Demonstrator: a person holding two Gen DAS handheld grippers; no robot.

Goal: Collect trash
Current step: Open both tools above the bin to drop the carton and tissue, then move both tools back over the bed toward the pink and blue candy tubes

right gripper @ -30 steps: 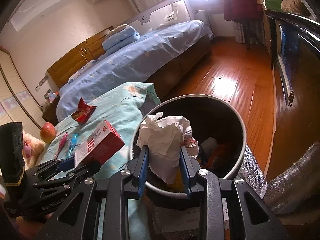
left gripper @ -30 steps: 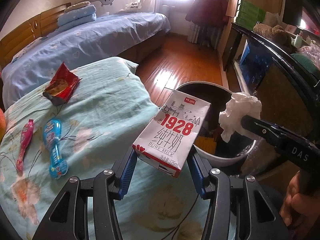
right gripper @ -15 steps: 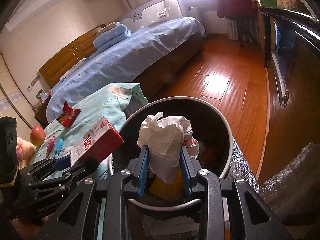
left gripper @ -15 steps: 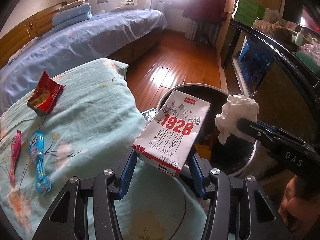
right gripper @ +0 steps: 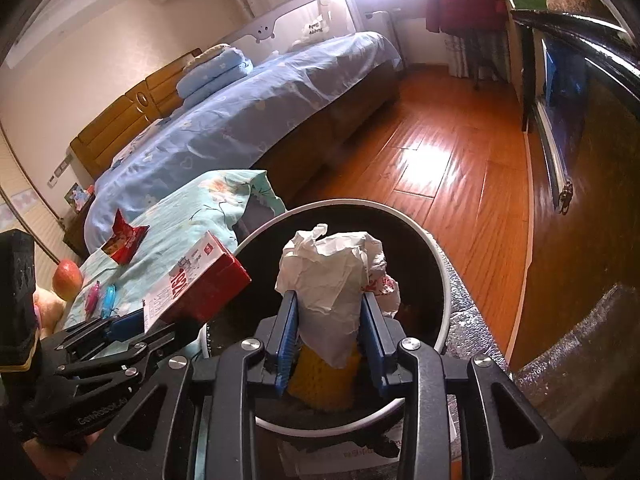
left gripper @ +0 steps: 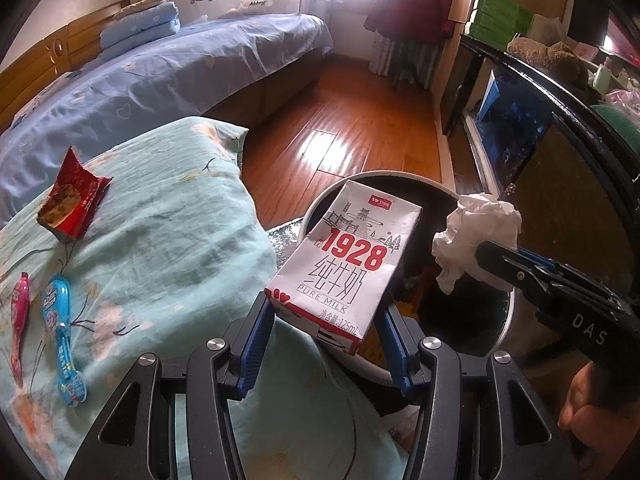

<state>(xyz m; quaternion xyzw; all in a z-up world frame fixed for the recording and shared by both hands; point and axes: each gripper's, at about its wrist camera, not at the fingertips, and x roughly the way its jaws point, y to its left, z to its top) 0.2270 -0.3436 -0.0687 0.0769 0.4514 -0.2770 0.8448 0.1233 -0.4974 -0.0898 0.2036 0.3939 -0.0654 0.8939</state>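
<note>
My left gripper (left gripper: 324, 320) is shut on a white and red "1928" milk carton (left gripper: 344, 264) and holds it over the near left rim of the round trash bin (left gripper: 316, 208). My right gripper (right gripper: 330, 312) is shut on a crumpled white paper ball (right gripper: 332, 276) above the open bin (right gripper: 436, 248), which holds other trash. The carton (right gripper: 200, 284) and the left gripper (right gripper: 128, 328) show at the left of the right wrist view. The paper ball (left gripper: 476, 240) and right gripper also show at the right of the left wrist view.
A red snack wrapper (left gripper: 72, 204), a pink candy packet (left gripper: 18, 320) and a blue one (left gripper: 60, 332) lie on the light green floral quilt (left gripper: 168, 240). An apple (right gripper: 66, 274) sits at its far end. A blue bed, wooden floor and a dark cabinet (left gripper: 560, 184) surround the bin.
Both grippers have moved forward toward the bin with their loads. The carton now reaches over the bin's rim, and the paper ball hangs further over the opening.
</note>
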